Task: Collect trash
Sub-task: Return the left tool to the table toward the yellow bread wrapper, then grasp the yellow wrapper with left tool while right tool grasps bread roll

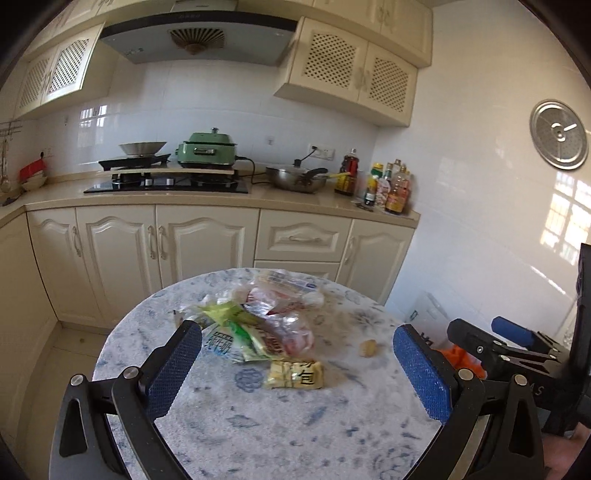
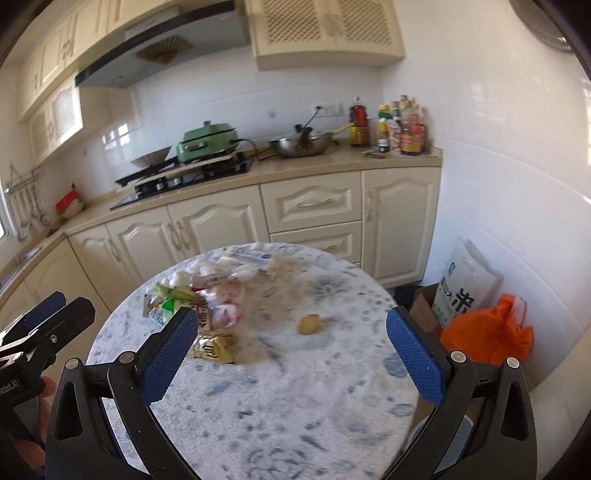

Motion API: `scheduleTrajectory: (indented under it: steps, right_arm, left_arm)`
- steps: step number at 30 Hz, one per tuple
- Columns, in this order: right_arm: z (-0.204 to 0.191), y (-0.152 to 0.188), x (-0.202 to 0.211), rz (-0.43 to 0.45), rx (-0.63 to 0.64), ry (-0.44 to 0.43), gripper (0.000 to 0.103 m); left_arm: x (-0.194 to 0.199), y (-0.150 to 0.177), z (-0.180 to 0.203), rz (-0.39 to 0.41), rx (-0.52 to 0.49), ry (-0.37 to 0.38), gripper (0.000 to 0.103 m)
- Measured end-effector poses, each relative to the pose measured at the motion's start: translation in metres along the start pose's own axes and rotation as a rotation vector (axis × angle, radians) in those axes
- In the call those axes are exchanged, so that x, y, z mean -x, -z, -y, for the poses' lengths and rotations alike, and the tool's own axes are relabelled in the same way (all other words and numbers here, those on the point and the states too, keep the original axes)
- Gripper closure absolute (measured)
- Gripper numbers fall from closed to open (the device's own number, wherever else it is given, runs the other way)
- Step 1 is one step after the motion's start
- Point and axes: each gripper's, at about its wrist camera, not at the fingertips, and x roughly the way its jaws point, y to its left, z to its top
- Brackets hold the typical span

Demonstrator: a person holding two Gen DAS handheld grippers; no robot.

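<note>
Left gripper (image 1: pixel 295 350) and right gripper (image 2: pixel 291 332) both gape wide, empty, above the worktop (image 1: pixel 277 424); wrapper pile (image 1: pixel 258 325) lies ahead of each.

Daylight all round here, pretty bright. Sun hits the glossy white tiled wall (image 1: pixel 517 206) on the right and throws a window-shaped glare patch on it in the left wrist view; in the right wrist view that wall is washed out nearly flat white. Small window reflections also show on the white backsplash tiles (image 1: pixel 92 112) left of the stove. Heavy fisheye bend: the cream upper cabinets (image 2: pixel 325 33) curve, and the corners go black. The round blue-and-white patterned tabletop (image 2: pixel 295 398) is smeared with motion blur, worse in the right view.
</note>
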Motion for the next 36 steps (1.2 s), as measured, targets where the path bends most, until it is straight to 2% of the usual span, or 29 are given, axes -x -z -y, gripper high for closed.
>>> scheduleTrajectory:
  steps: [2, 8, 14, 18, 24, 29, 32, 35, 36]
  right_arm:
    - [-0.014, 0.001, -0.010, -0.016, 0.027, -0.007, 0.000]
    - [-0.030, 0.007, -0.044, -0.079, 0.079, 0.007, 0.000]
    - [-0.012, 0.021, -0.083, -0.162, 0.066, 0.051, 0.000]
    - [0.009, 0.027, -0.106, -0.209, 0.046, 0.067, 0.000]
    - [0.030, 0.034, -0.142, -0.266, 0.028, 0.058, 0.000]
    - [0.039, 0.035, -0.165, -0.284, 0.009, 0.057, 0.001]
    - [0.039, 0.035, -0.178, -0.303, 0.011, 0.040, 0.010]
    - [0.036, 0.034, -0.193, -0.326, 0.011, 0.024, 0.025]
    - [0.035, 0.034, -0.199, -0.335, 0.015, 0.028, 0.036]
  left_arm:
    - [-0.004, 0.006, -0.015, -0.019, 0.017, -0.007, 0.001]
    - [-0.028, 0.000, -0.026, -0.100, 0.037, -0.037, 0.001]
    - [-0.088, -0.011, -0.010, -0.206, 0.015, -0.016, 0.001]
    - [-0.130, -0.003, -0.003, -0.267, -0.006, -0.022, 0.001]
    - [-0.196, 0.006, 0.003, -0.366, 0.015, -0.048, 0.001]
    - [-0.232, 0.007, 0.006, -0.397, 0.021, -0.073, 0.001]
    - [-0.250, 0.003, 0.004, -0.409, 0.038, -0.078, 0.004]
    - [-0.257, 0.002, 0.004, -0.407, 0.046, -0.066, 0.009]
    - [-0.259, 0.004, 0.004, -0.407, 0.046, -0.064, 0.010]
